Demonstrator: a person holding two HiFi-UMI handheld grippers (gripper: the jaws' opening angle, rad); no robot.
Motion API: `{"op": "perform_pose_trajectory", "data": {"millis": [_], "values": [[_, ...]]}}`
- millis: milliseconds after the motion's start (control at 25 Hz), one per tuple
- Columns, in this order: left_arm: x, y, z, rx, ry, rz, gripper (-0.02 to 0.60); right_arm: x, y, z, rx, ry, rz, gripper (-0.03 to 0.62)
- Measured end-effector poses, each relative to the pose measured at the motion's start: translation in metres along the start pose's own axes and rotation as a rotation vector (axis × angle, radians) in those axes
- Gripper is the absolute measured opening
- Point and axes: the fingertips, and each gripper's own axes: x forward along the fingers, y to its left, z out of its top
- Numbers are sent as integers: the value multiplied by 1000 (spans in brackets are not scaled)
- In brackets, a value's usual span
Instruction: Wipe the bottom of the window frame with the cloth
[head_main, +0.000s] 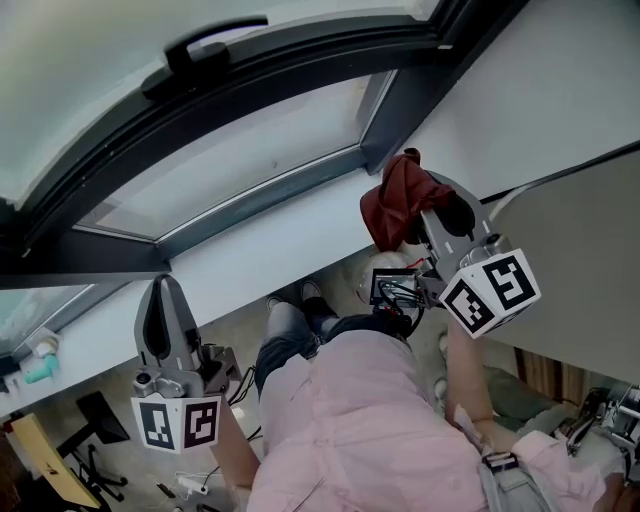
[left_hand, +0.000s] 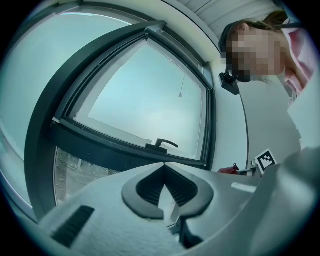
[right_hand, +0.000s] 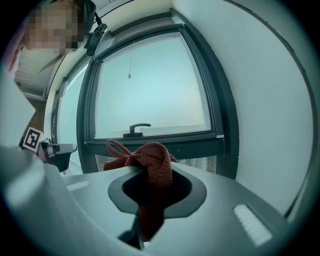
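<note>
**Right gripper** (head_main: 420, 222): the jaws are clamped on a dark red cloth (head_main: 398, 195). In the right gripper view, the cloth (right_hand: 150, 165) is bunched above the jaw pads, and a strip of it hangs down between them. A loop of fabric stands out on its left side.

**Cloth position:** in the head view, the cloth sits at the lower right corner of the dark window frame (head_main: 262, 200), over the white window sill (head_main: 290, 245). Whether it touches the frame cannot be told from any view.

**Left gripper** (head_main: 165, 290): it is held low on the person's left, well apart from the cloth and near the sill's front edge. In the left gripper view, the left gripper (left_hand: 165, 185) has its jaws brought together, with nothing between them.

**Window:** the sash is tilted open. Its handle (head_main: 215, 45) lies on the upper rail in the head view. The handle also shows in the left gripper view (left_hand: 161, 145) and the right gripper view (right_hand: 137, 128).

**Markers:** each gripper carries a marker cube, the right at (head_main: 490, 290) and the left at (head_main: 178, 422).

**Operator:** the person's pink shirt (head_main: 370, 420) fills the lower centre of the head view.
</note>
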Motion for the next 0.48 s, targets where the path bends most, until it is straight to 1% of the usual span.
{"op": "perform_pose_trajectory", "data": {"millis": [280,480], "values": [[1,3,4,-13,6,-61,2,-3,18,4,-12,11,-41,57],[-2,10,19,43,27,-104,2,-4,44,13,-16,0,-62,58]]}}
